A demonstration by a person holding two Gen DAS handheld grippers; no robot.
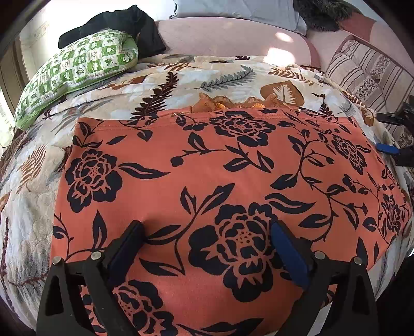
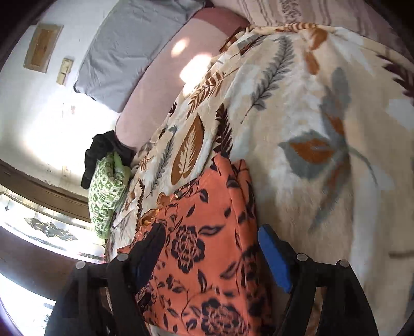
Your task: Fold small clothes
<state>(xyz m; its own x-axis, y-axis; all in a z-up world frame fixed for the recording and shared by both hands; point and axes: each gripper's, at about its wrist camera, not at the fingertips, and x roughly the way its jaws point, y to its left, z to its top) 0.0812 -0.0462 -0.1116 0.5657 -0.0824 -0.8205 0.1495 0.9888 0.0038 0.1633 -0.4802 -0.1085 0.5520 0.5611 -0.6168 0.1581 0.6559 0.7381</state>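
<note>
I am steering both tongs over a bed; nearest in the left wrist view, the left tongs (image 1: 207, 232) are spreading wide apart above the orange floral garment (image 1: 207, 168), gripping nothing, their tips low over or resting on the cloth, I cannot tell which; the garment is lying flat and smoothed on the leaf-print bedspread (image 1: 165, 77), its straight hem running across the far side with a ruffled orange trim (image 1: 222, 102) peeking from behind it. In the right wrist view, the right tongs (image 2: 211, 245) are likewise standing open, straddling the garment's side edge (image 2: 248, 196), where the cloth is lying doubled in a narrow band; one blue pad is sitting out over the bedspread, the dark finger over the print; nothing is being pinched.

By my reading, the spreading step is finishing and the first fold is coming up; the next move is calling for each pair of tongs to close on an edge or corner, lift it cleanly off the bedspread without dragging the layer beneath, and carry it across to meet the opposite side.

Farther off, a green-checked pillow (image 1: 77, 67) is leaning at the bed's left, a black garment (image 1: 116, 25) draped behind it; beyond, a pink headboard cushion (image 1: 227, 36) and a grey pillow (image 1: 233, 10) are closing the scene.
</note>
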